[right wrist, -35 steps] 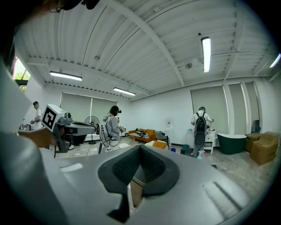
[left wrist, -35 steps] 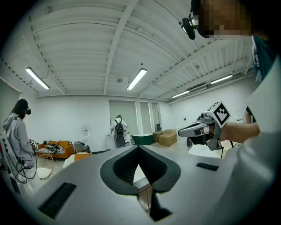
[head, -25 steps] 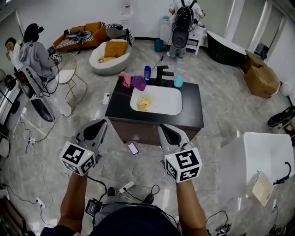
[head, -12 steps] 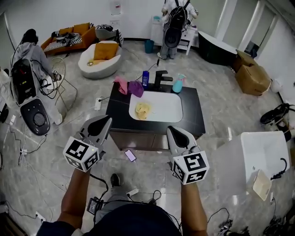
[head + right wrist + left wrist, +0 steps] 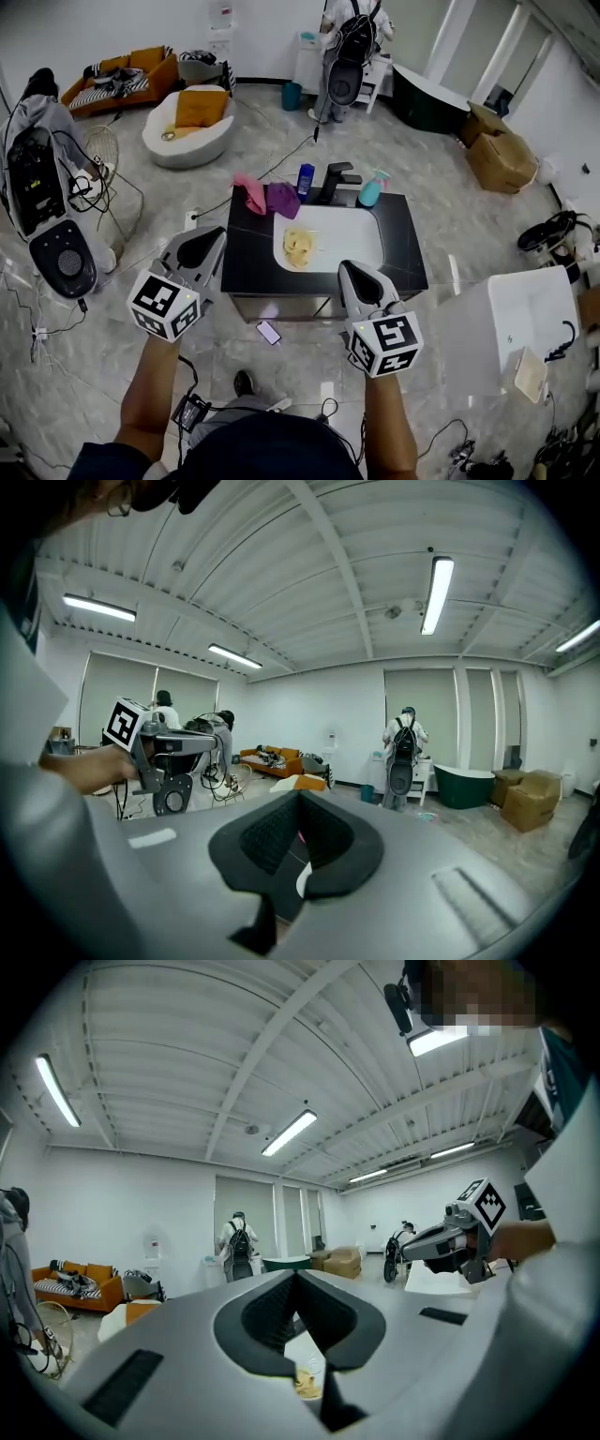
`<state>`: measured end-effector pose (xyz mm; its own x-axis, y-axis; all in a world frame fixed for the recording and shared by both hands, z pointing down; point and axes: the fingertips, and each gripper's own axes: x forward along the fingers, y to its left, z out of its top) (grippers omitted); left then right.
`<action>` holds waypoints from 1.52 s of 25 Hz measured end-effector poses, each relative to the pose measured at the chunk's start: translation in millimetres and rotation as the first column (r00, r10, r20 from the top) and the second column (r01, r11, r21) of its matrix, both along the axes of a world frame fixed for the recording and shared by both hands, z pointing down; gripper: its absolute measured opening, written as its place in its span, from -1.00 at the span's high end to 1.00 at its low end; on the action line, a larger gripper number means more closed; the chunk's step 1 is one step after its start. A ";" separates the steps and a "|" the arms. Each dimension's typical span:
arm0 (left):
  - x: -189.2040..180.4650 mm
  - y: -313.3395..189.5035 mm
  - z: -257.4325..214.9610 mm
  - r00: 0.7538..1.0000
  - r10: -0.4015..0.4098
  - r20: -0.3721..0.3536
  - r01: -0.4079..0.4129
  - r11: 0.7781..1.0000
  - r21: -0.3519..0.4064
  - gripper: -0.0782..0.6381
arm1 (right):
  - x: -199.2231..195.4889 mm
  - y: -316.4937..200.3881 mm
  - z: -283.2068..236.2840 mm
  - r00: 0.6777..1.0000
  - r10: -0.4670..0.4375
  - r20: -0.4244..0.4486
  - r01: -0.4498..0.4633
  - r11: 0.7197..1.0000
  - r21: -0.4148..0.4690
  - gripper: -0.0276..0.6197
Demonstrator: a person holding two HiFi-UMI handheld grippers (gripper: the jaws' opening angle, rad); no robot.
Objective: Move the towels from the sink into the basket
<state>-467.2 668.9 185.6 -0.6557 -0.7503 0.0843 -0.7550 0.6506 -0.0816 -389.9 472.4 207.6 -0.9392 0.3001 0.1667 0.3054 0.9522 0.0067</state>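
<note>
Currently listed: yellow towel [image 5: 298, 246], crumpled in a heap at the left end of the white sink [image 5: 361, 234]. Judged light, soft and limp, possibly damp. It should droop when lifted and is not fragile. Best hold: pinch a raised fold at the top of the heap, deep enough to catch several layers. Left gripper [image 5: 208, 239] and right gripper [image 5: 349, 271]: jaws together, nothing held, both short of the counter [image 5: 403, 267]. Pink towel [image 5: 251, 192] and purple towel [image 5: 282, 199]: on the counter beside the sink.
</note>
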 end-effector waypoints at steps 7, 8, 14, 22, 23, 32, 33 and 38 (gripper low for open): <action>-63.5 23.5 9.4 1.000 0.021 -0.020 -0.020 1.000 0.010 0.76 | -56.1 19.6 4.0 0.999 0.034 -0.015 -0.034 0.999 0.011 0.88; -72.3 27.0 11.0 0.999 0.024 -0.022 -0.023 1.000 0.013 0.76 | -63.8 22.9 5.2 0.999 0.039 -0.018 -0.038 0.999 0.015 0.88; -120.4 56.3 24.2 0.998 0.037 -0.045 -0.035 0.999 0.040 0.76 | -105.0 48.7 10.3 0.998 0.060 -0.035 -0.059 0.997 0.047 0.88; -165.2 92.0 36.4 0.998 -0.012 -0.057 0.015 0.998 0.061 0.76 | -156.7 83.6 16.6 0.999 0.011 -0.044 -0.008 0.997 0.072 0.88; -169.7 94.7 38.5 0.998 -0.024 -0.057 0.027 0.998 0.058 0.76 | -163.1 84.6 19.4 0.999 0.001 -0.045 0.002 0.997 0.071 0.88; -226.2 94.0 76.4 0.980 -0.169 -0.105 0.169 0.986 -0.004 0.76 | -236.9 65.3 57.3 0.990 -0.123 -0.069 0.125 0.992 0.031 0.88; -232.3 90.0 80.5 0.976 -0.186 -0.117 0.186 0.983 -0.011 0.76 | -245.3 61.6 61.3 0.987 -0.141 -0.076 0.143 0.989 0.027 0.88; -271.8 74.3 100.4 0.953 -0.255 -0.161 0.249 0.967 -0.058 0.76 | -290.6 51.5 81.4 0.971 -0.215 -0.103 0.216 0.976 0.001 0.88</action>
<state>-739.0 743.2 286.0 -0.7974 -0.5570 0.2320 -0.5719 0.8203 0.0038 -680.5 523.9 288.9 -0.8308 0.4908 0.2626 0.5029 0.8640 -0.0240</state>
